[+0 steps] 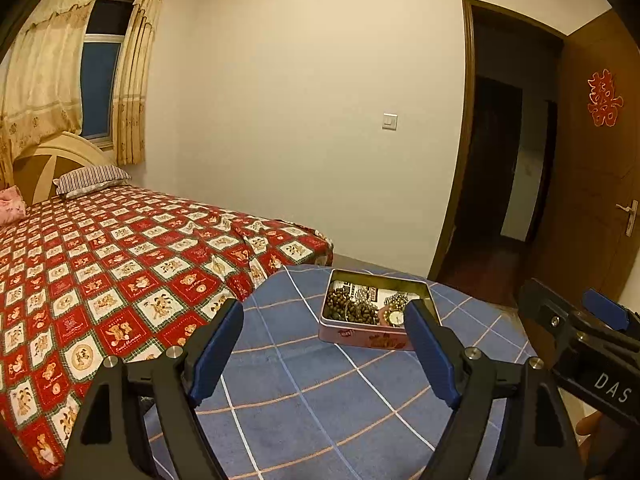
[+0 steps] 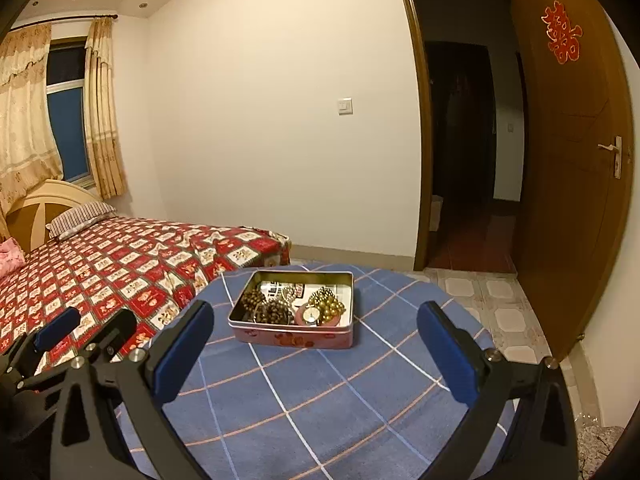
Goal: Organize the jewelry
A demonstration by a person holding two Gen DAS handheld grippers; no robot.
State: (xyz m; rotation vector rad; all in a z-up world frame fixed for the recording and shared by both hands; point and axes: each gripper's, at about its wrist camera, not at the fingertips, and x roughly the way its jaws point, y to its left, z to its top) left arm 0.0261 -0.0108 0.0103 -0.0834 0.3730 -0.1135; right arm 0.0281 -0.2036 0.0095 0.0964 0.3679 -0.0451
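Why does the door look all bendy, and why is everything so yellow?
In both wrist views the fisheye lens curves straight edges, so the brown wooden door bows near the rim, and the corners go black. Warm indoor light tints the white wall yellowish in the left wrist view; the window is dark. In the right wrist view the open pink metal tin looks sharp.

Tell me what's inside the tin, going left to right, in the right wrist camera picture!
Inside the tin: dark brown beads → small watch with a pale face → shiny gold beads.
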